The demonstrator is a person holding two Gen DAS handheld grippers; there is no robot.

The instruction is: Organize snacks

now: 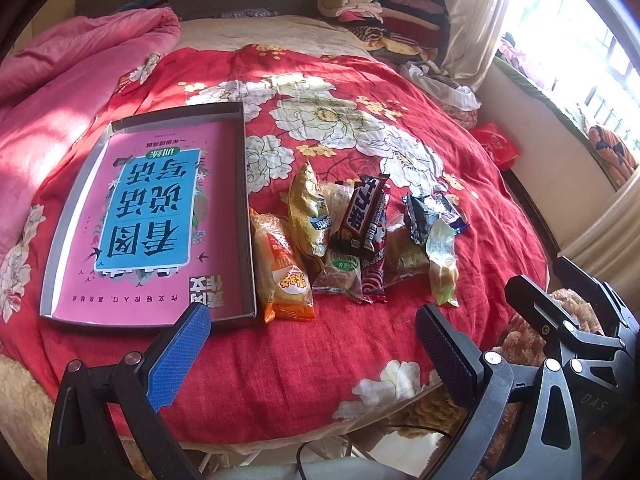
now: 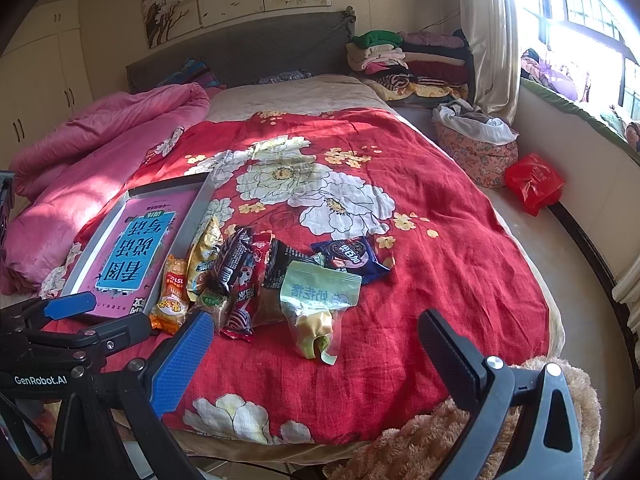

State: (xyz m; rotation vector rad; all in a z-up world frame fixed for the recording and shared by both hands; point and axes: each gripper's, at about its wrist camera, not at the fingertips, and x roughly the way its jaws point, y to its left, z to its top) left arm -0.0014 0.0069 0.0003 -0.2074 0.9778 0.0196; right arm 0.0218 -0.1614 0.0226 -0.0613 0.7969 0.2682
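Red floral quilt (image 2: 420, 280), pink duvet (image 2: 100, 136), sunlit window (image 2: 580, 20)

I see hard sunlight from the window (image 2: 580, 28) blown out at right, patchy shadows across the red bedspread (image 2: 420, 240), and fisheye bending with dark corners.

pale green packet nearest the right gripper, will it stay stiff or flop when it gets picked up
The pale green packet will probably flop: its thin film is creased and curls at the near end. It looks light, since most of the bag lies flat with only a small yellowish lump inside. The glossy film may be slippery between the right gripper's open jaws.
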